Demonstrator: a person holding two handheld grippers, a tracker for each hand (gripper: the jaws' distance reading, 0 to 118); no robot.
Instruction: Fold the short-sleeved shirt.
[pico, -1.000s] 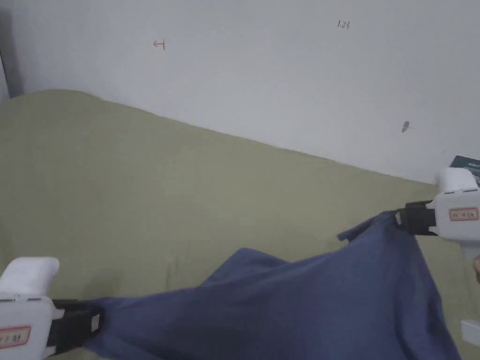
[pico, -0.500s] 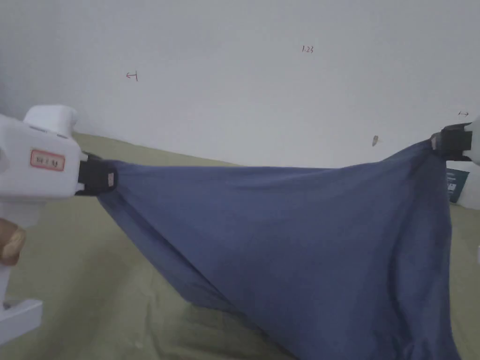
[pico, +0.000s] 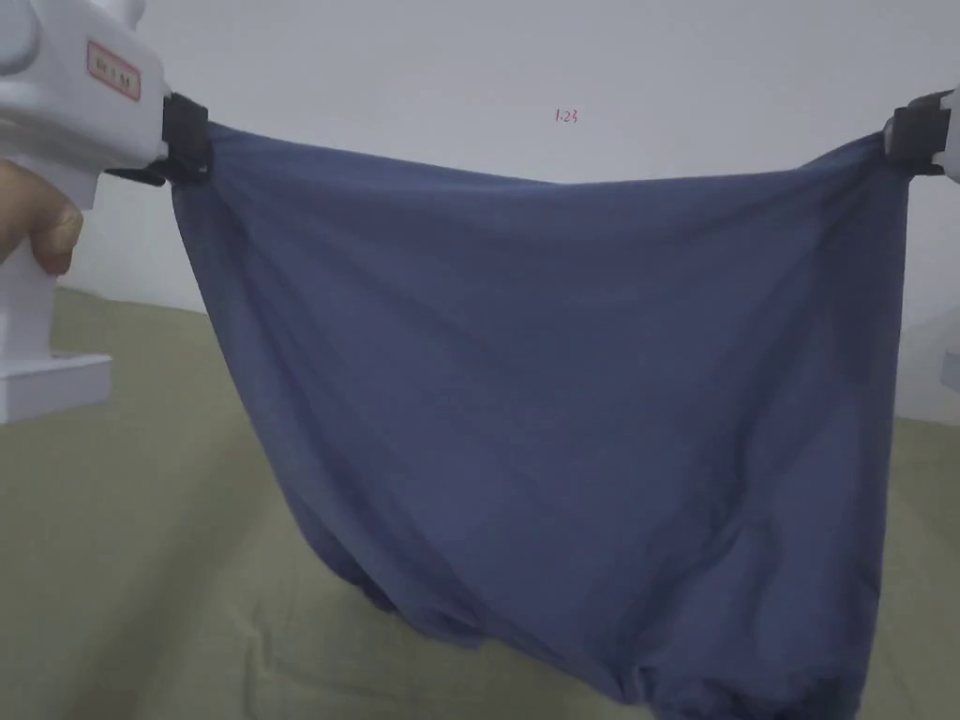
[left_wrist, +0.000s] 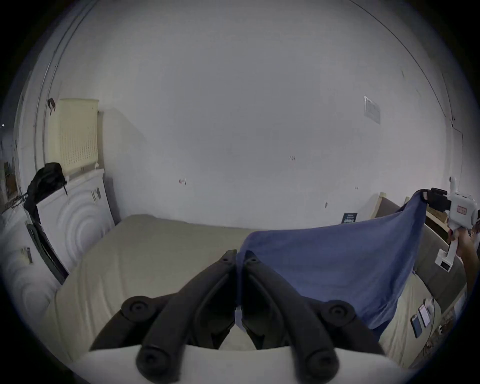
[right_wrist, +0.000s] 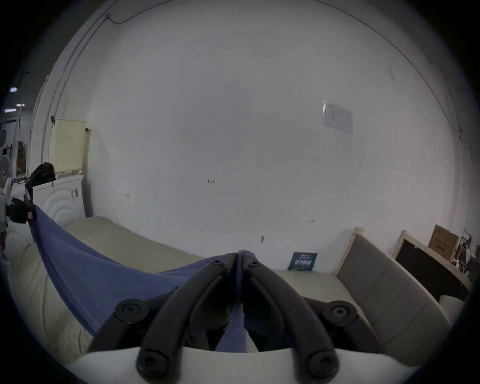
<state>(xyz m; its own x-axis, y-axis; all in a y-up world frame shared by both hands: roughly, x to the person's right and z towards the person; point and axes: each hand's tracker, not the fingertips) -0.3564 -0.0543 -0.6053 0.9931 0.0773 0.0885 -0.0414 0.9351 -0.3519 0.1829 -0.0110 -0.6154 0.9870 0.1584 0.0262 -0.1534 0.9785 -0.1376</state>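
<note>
A blue short-sleeved shirt (pico: 553, 394) hangs spread in the air above the olive-green bed (pico: 112, 562), its lower part bunched and touching the sheet. My left gripper (pico: 192, 141) is shut on the shirt's top left corner, and my right gripper (pico: 895, 141) is shut on the top right corner. In the left gripper view its jaws (left_wrist: 239, 256) pinch blue cloth (left_wrist: 337, 270), with the other gripper (left_wrist: 428, 198) far right. In the right gripper view the jaws (right_wrist: 240, 256) clamp the shirt (right_wrist: 98, 272), which stretches left to the other gripper (right_wrist: 30, 214).
A white wall (pico: 525, 66) stands behind the bed. A grey headboard (right_wrist: 389, 288) and a dark box (right_wrist: 302, 261) are at the bed's right end. A white appliance (left_wrist: 75, 207) with a black bag stands left. Small devices (left_wrist: 420, 319) lie on the bed's right edge.
Both grippers have risen from near the bed to high in the air, lifting the shirt and pulling it taut and spread between them. The head camera also tilted.
</note>
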